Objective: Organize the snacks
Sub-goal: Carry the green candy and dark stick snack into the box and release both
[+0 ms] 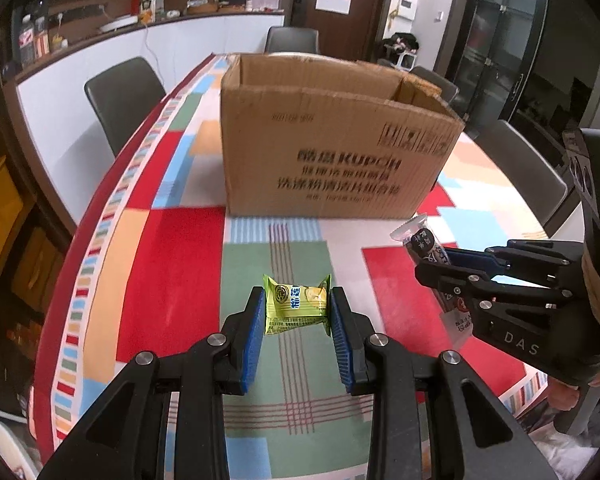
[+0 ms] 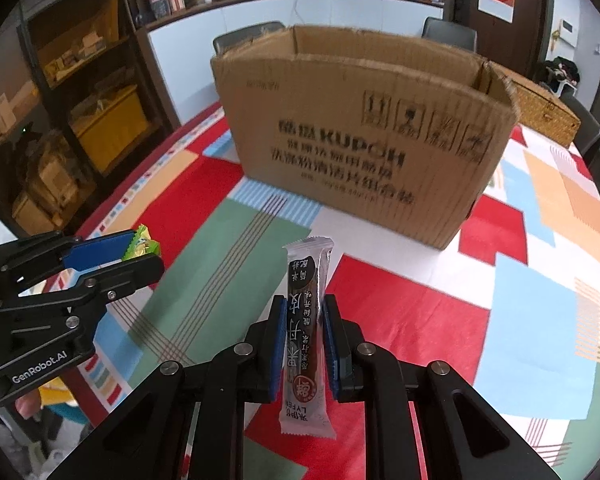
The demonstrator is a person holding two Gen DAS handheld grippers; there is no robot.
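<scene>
covering the table (image 1: 172, 264), patchwork cloth; left gripper (image 1: 297, 307) clamps green snack (image 1: 296, 305), right gripper (image 2: 302, 322) brown bar (image 2: 305, 320).

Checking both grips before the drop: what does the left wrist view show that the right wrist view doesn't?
Left wrist only: the green snack's full face clamped between the left gripper's pads.
Right wrist only: the brown bar's whole length in the right gripper, and a wicker case behind the box.
Both: the open box, the cloth, each other's gripper.
</scene>
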